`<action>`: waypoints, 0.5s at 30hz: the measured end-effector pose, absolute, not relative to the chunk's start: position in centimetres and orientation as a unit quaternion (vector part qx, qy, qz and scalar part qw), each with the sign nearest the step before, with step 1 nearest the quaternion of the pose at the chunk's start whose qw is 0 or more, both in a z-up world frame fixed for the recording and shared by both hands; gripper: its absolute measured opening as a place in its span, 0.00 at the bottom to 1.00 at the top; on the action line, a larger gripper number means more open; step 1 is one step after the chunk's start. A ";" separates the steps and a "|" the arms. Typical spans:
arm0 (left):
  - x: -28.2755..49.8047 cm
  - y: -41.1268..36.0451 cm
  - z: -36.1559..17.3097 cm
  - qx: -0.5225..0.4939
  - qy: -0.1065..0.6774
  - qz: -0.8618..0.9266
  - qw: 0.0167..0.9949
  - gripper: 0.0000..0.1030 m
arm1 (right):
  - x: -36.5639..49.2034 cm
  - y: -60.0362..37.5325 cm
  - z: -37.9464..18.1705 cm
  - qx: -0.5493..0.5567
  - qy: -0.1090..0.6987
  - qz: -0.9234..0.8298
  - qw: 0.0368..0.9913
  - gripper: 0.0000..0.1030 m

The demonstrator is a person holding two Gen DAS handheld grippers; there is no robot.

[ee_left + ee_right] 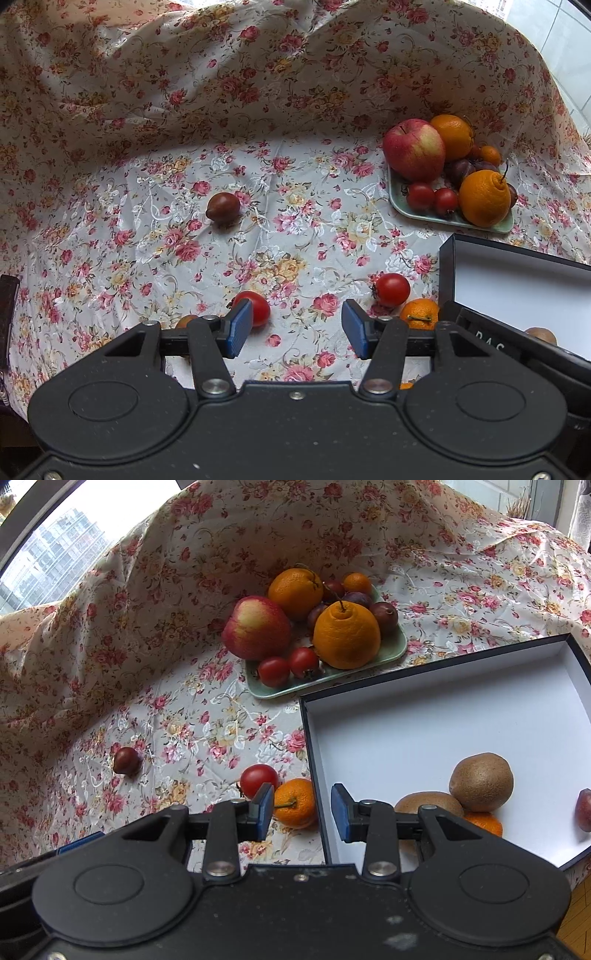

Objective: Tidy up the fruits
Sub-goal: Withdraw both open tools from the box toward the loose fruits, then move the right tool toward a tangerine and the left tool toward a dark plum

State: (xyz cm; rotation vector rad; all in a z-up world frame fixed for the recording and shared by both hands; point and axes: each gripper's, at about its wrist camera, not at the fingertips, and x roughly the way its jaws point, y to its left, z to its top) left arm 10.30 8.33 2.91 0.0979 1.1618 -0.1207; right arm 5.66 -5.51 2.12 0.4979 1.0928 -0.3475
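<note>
My left gripper [297, 328] is open over the floral cloth with nothing between its pads. A red tomato [256, 308] lies just beyond its left pad. Another tomato [391, 290] and a mandarin [419, 314] lie to the right, beside the black box [447, 266]. My right gripper [303, 812] hangs open, narrowly, above the box's left wall [314, 760] and holds nothing. The mandarin [295, 803] and tomato [258, 779] lie on the cloth below it. Inside the box are two kiwis [482, 781], a small orange fruit [485, 821] and a dark red fruit [583, 810].
A pale green plate [391, 651] at the back carries an apple [256, 627], two large oranges [345, 637], small tomatoes and plums. A dark brown fruit [223, 207] lies alone on the cloth to the left. The cloth rises in folds behind; a window stands beyond.
</note>
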 end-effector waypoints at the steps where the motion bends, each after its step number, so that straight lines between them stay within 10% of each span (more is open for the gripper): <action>1: 10.4 8.6 2.9 0.044 0.549 -0.054 0.833 0.58 | 5.9 -5.2 2.0 0.231 0.513 -0.157 0.812 0.36; 15: 14.1 13.3 2.8 0.009 0.553 -0.015 0.833 0.58 | 9.1 -1.8 -0.4 0.164 0.546 -0.115 0.813 0.36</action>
